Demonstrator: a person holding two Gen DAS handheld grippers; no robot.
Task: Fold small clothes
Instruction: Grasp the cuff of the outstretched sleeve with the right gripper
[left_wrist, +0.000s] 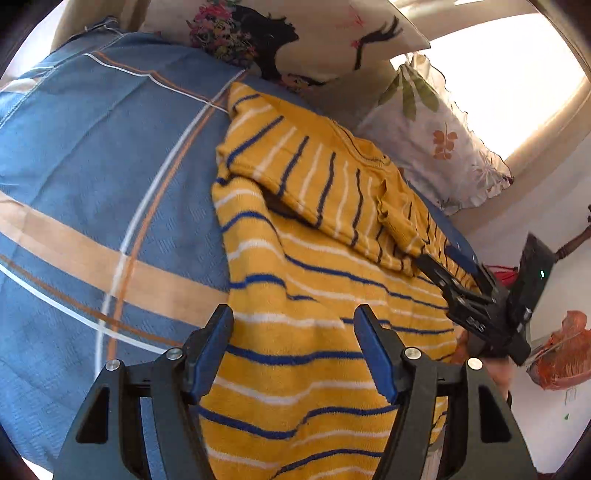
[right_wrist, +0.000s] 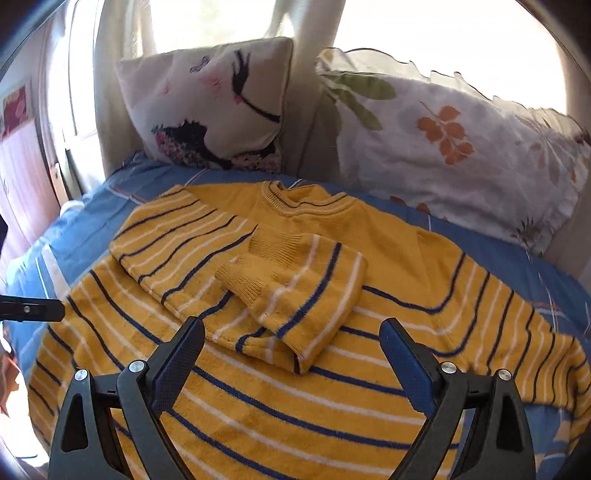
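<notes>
A yellow sweater (right_wrist: 295, 398) with blue and white stripes lies flat on a blue plaid bedsheet (right_wrist: 517, 258), collar (right_wrist: 303, 201) toward the pillows. Both sleeves are folded in across the chest, and the cuffed sleeve (right_wrist: 303, 295) lies on top of the other sleeve (right_wrist: 173, 251). My right gripper (right_wrist: 291, 339) hangs open over the sweater's body, holding nothing. My left gripper (left_wrist: 291, 332) is open above the sweater (left_wrist: 314, 280) near its side edge, with the pads clear of the cloth. The right gripper (left_wrist: 443, 262) shows across the sweater in the left wrist view.
Two pillows lean at the head of the bed: a cream one with a printed face (right_wrist: 210, 107) and a white leaf-print one (right_wrist: 443, 136). Bare bedsheet (left_wrist: 92, 166) spreads to the sweater's left. An orange bag (left_wrist: 565, 350) hangs beyond the bed's edge.
</notes>
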